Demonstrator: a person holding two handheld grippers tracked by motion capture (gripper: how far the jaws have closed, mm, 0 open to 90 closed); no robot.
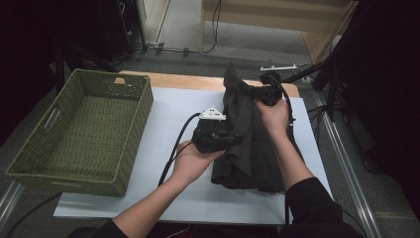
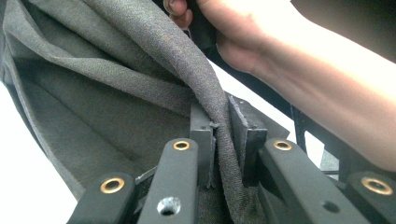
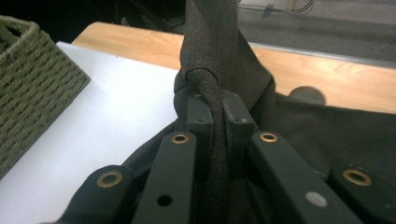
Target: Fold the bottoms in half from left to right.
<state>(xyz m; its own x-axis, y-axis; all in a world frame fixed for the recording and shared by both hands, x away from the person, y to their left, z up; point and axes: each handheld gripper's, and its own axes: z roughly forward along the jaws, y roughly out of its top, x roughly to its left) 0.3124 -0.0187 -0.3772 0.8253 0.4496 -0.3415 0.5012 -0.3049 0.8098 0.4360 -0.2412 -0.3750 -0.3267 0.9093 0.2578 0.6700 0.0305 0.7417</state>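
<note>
While I hold dark cloth [image 1: 247, 144] up over white surface [image 1: 163, 119], my left gripper [image 2: 220, 135] pinches fold tight near cloth's middle. My right gripper [image 3: 219, 109] pinches another fold tight, farther back. Green basket [image 1: 79, 134] sits off to left.

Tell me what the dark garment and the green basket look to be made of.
Garment: dark grey woven cloth, matte, slightly fuzzy; it drapes and folds softly, perhaps wool or a blend. Basket: olive woven cord or wicker-like strands, matte; the plaited weave shows along its walls and rim.
</note>
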